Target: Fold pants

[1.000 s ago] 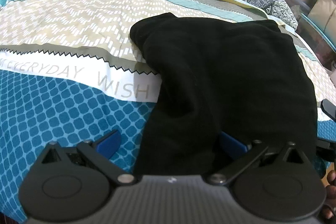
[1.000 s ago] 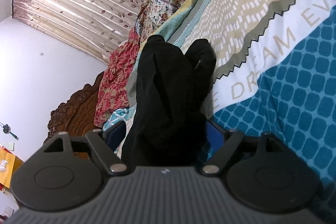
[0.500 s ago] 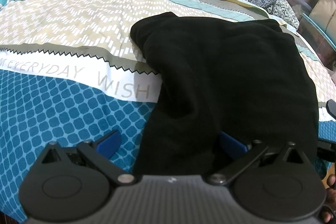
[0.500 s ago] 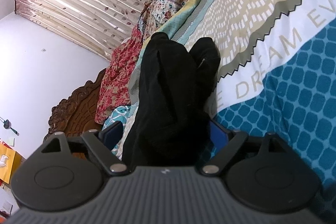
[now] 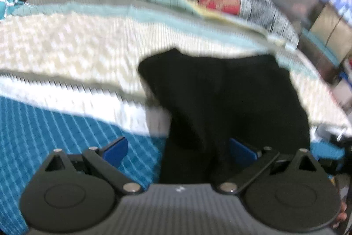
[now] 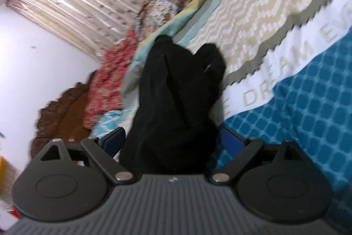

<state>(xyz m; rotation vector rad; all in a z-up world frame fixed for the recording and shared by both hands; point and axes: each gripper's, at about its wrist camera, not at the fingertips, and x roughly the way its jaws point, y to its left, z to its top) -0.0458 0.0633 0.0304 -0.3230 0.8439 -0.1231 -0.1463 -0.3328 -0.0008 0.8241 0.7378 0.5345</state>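
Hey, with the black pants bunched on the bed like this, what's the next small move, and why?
Probably draw both tongs back clear of the pants. The right tongs are opening around the folded bundle, the left tongs stand wide at its edge, and neither appears to pinch fabric.

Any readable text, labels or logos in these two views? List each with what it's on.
"E DREAM EVE", cut off at both ends: grey capitals on the white band of the patterned bedspread, right wrist view.
Same white band in the left wrist view: lettering too blurred to read.
Small white mark on each claw's grey ribbed body: a logo, not legible as letters.
Folded black fabric pants: no label readable.
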